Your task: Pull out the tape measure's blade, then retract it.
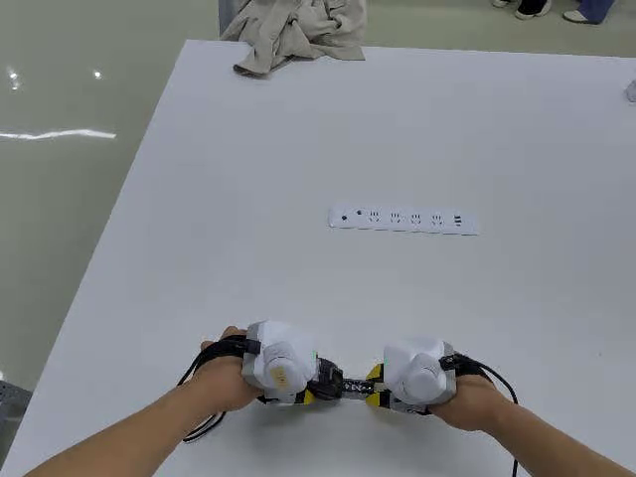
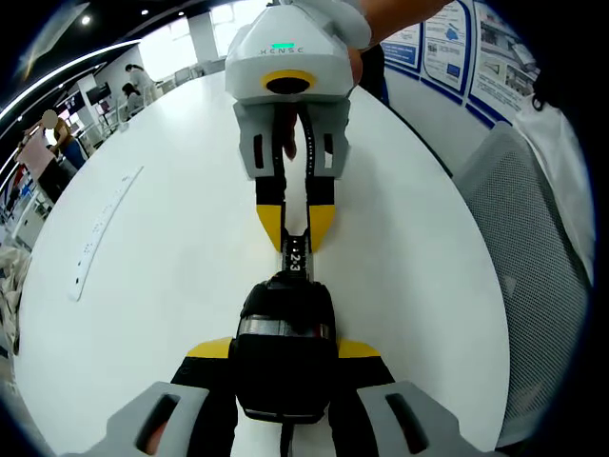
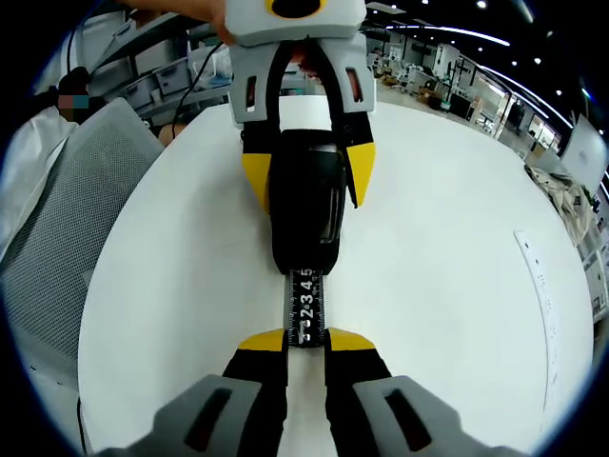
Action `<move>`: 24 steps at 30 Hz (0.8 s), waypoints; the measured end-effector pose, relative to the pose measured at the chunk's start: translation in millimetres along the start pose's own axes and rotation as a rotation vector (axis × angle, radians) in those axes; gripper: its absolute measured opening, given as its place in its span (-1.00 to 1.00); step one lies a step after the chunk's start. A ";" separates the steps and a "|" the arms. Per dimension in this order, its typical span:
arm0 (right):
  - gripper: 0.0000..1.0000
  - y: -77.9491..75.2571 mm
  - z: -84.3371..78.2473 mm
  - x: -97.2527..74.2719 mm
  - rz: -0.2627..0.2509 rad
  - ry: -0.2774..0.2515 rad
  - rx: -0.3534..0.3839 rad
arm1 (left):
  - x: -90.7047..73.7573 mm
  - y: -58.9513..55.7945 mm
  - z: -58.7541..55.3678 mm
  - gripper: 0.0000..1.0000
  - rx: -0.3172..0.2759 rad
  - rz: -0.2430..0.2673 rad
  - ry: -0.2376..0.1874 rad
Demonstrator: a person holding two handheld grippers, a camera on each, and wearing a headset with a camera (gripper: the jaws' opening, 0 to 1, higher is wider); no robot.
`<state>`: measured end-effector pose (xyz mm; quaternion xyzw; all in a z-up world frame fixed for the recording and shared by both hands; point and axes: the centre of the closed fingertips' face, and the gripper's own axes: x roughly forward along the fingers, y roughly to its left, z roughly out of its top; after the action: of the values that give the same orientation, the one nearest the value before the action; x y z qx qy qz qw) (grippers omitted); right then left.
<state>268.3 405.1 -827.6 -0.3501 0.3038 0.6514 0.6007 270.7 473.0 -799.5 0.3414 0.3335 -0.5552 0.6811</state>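
Observation:
A black tape measure [image 1: 327, 383] lies low over the white table [image 1: 397, 139] near its front edge, between my two grippers, which face each other. My left gripper [image 1: 314, 390] is shut on the tape measure's body [image 2: 285, 352], its yellow-tipped jaws pressed on both sides. A short length of blade [image 3: 306, 303] with black numbers runs out of the body [image 3: 306, 205]. My right gripper [image 3: 306, 340] is shut on the blade's end. The right gripper [image 1: 377, 388] sits close to the body, with only a few centimetres of blade [image 2: 295, 259] between them.
A white power strip [image 1: 402, 219] lies flat in the middle of the table. A crumpled beige cloth [image 1: 298, 30] sits at the far edge. A grey mesh chair [image 2: 533, 286] stands beside the table near the grippers.

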 end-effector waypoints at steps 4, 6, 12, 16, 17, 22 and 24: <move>-0.73 0.3 -3.8 -3.5 -0.002 0.005 -0.001 | 0.2 -0.2 -0.4 -0.32 0.002 -0.001 0.003; -0.73 -0.2 -7.0 -5.0 -0.004 0.007 0.001 | 0.3 0.0 -0.3 -0.32 0.002 -0.002 0.004; -0.73 -0.8 -17.3 -12.2 -0.009 0.017 0.010 | 0.4 -0.2 -0.1 -0.32 0.004 -0.005 0.007; -0.73 -1.2 -25.3 -18.0 -0.015 0.022 0.018 | 1.2 0.0 -0.7 -0.32 0.003 -0.005 0.010; -0.73 -1.0 -26.7 -19.0 -0.016 0.023 0.020 | 1.1 -0.1 -0.6 -0.32 0.004 -0.004 0.011; -0.73 -0.1 -29.7 -23.6 -0.019 0.027 0.023 | 0.5 -0.5 -0.1 -0.32 0.006 -0.001 0.015; -0.73 0.1 -31.1 -24.8 -0.019 0.028 0.025 | 0.5 -0.7 0.1 -0.32 0.006 -0.002 0.016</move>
<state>271.9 365.6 -824.9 -0.3547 0.3168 0.6368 0.6069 270.1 472.5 -799.9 0.3478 0.3376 -0.5540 0.6768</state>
